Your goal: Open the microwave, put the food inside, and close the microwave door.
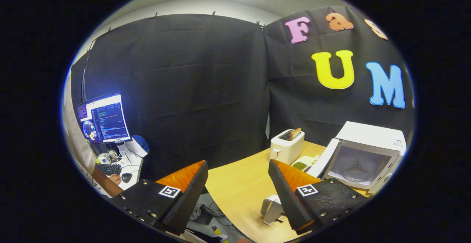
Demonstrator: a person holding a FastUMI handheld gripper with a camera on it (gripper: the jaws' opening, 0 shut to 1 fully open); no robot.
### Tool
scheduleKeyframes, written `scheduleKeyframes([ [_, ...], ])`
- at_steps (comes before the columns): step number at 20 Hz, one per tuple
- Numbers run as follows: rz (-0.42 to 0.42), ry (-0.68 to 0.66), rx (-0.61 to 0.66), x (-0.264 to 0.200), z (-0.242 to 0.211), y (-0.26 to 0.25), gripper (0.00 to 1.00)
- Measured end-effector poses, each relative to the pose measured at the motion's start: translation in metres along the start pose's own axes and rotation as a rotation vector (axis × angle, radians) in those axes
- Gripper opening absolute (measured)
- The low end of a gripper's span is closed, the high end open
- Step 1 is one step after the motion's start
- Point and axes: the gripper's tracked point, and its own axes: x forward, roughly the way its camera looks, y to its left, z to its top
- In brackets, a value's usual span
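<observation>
So the gripper [238,184] is spread wide with nothing between the fingers, hanging up above the near edge of the table [239,188], well short of everything on it. The microwave [362,154] sits toward the far right corner and its door [323,158] looks already swung open to the left, with the cavity and the turntable hub showing inside. So I'd say opening is done and the job now is fetching the food.

The food, best I can tell, is the small plate [304,163] with green stuff on it, sitting between the toaster [287,146] and the open door, right beside the door's edge. It's small in the view, so I can't say what it is exactly. The toaster has a slice sticking up, and there's a little white object [271,209] on the table just beside the right finger.

To do this step well, I'd come in low and straight toward the plate, keep the fingers spread until they straddle its rim, and stay clear of the toaster and the door's edge. It's a tight gap, so nudging the door is the likely slip. Keep the plate level going in.

Off the table's left edge there's a desk with a monitor [104,118], a keyboard and a person's hand [114,179].
</observation>
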Motion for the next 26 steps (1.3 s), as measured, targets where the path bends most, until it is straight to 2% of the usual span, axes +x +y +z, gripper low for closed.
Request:
scheduleKeyframes([
  [7, -0.198, 0.013, 0.081, -0.057, -0.021, -0.086, 0.99],
  [15, -0.404, 0.125, 0.194, -0.129, -0.085, -0.168, 0.99],
  [19, -0.465, 0.199, 0.259, -0.16, -0.129, -0.201, 0.99],
  [26, -0.48, 0.331, 0.417, -0.19, -0.196, -0.225, 0.99],
])
